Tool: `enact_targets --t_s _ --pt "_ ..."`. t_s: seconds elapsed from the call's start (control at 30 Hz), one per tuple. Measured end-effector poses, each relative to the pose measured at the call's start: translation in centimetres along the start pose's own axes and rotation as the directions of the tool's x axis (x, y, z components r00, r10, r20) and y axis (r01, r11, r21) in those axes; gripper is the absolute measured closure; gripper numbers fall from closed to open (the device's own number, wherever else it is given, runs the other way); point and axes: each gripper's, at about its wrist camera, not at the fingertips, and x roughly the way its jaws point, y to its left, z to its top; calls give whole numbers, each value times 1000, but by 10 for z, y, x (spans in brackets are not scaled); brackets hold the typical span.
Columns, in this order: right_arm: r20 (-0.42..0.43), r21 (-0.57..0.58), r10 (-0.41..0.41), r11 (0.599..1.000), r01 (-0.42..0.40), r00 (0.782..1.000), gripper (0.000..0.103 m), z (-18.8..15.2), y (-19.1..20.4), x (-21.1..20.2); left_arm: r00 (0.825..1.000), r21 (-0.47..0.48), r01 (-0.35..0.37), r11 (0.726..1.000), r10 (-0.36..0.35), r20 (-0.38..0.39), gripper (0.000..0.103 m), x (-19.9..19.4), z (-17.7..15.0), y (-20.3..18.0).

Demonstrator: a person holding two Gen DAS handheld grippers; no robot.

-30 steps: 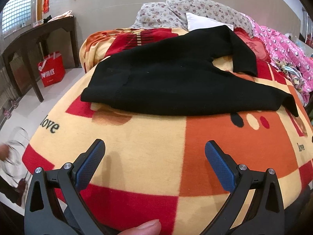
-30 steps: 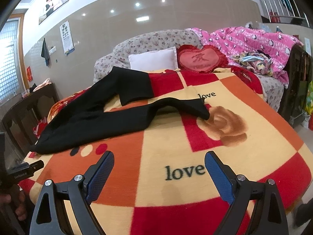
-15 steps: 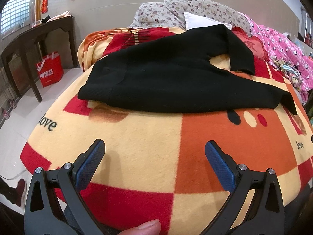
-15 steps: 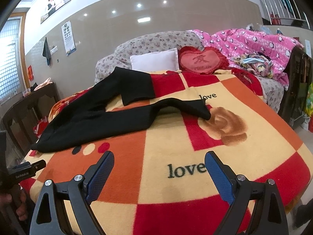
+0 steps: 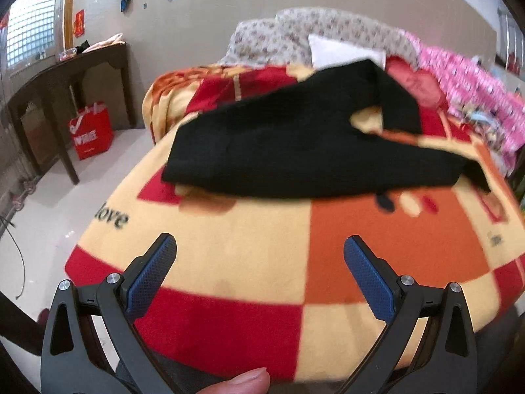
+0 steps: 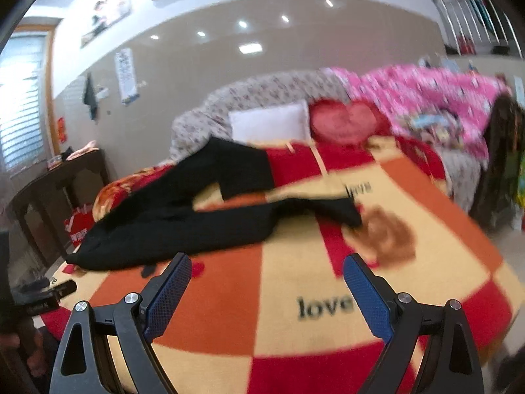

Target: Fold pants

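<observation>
While both tools (image 5: 259, 259) (image 6: 267, 279) gape empty, black pants (image 5: 295, 151) sprawl unfolded, 2 legs splayed.

Near blanket (image 5: 249, 249): bare at 12 o'clock, open passage.
Pants (image 5: 295, 151): spread across farther on.
Pillows (image 6: 269, 124): block the far end.
Side table (image 5: 65, 78): 10 o'clock.

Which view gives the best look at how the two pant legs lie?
The right wrist view: both legs of the black pants show spread apart. The left wrist view shows the pants mostly as one dark mass, waist end nearest.
</observation>
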Motion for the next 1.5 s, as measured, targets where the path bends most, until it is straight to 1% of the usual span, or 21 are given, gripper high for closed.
enact_targets --t_s 0.07,0.1,0.17,0.2,0.27,0.3,0.37,0.4,0.43,0.5,0.53,0.6,0.67,0.73,0.87,0.93,1.0,1.1,1.27,1.43,1.5 --pt "58 -60 3 998 1 998 10 9 5 -5 998 11 -10 1000 9 62 0 -3 6 2" --pt "59 -87 14 996 -9 998 10 14 8 -3 997 8 14 1000 -14 74 0 -2 9 5" --pt "12 -108 44 993 -43 999 10 22 9 8 994 -40 110 993 -109 30 0 9 16 16" --pt "-11 -100 70 993 -71 998 10 26 8 16 991 -84 136 987 -137 5 0 15 19 23" --pt "-59 -78 119 989 -124 991 10 29 6 28 985 -125 161 979 -166 -35 0 26 25 31" --pt "-71 -64 140 987 -144 988 10 29 5 34 985 -127 167 978 -172 -31 1 27 26 31" --pt "-92 -33 188 981 -192 978 10 25 5 48 986 -132 166 977 -169 -10 1 27 26 31" --pt "-116 -20 223 974 -227 968 10 21 5 56 989 -127 146 981 -149 -20 1 30 26 28" --pt "-143 2 270 962 -273 952 10 16 6 65 992 -121 117 986 -121 -32 1 32 26 25" --pt "-140 19 322 946 -323 936 11 10 9 74 997 -103 52 993 -57 -49 1 37 25 21" --pt "-125 13 332 943 -333 935 11 7 9 75 998 -97 38 995 -44 -54 1 39 25 19" --pt "-97 -4 332 943 -334 938 11 4 9 74 997 -76 21 997 -26 -67 1 44 23 14" --pt "-65 -8 324 946 -325 944 11 3 5 72 996 -59 -18 998 13 -83 1 49 20 11" --pt "-58 26 322 947 -321 945 11 2 0 73 996 -45 -15 999 11 -85 1 51 19 8" --pt "-73 120 329 940 -319 942 11 1 -13 82 995 -25 -38 999 36 -90 1 51 14 3" --pt "-78 145 321 940 -308 944 11 0 -17 82 993 -26 -47 999 44 -107 1 55 14 2" --pt "-80 137 312 944 -299 947 11 0 -15 80 990 -46 -19 999 12 -139 1 59 12 4" --pt "-93 100 284 956 -275 954 11 -2 -7 79 983 -77 -8 997 -6 -185 1 64 10 8" --pt "-105 49 243 970 -239 964 11 -5 4 77 980 -76 7 997 -22 -195 1 62 7 8" --pt "-158 31 214 977 -212 964 11 -9 9 81 979 -42 0 999 -8 -206 1 60 5 4" --pt "-174 30 208 978 -206 963 13 -10 9 83 979 -35 0 999 -7 -206 1 61 5 4"
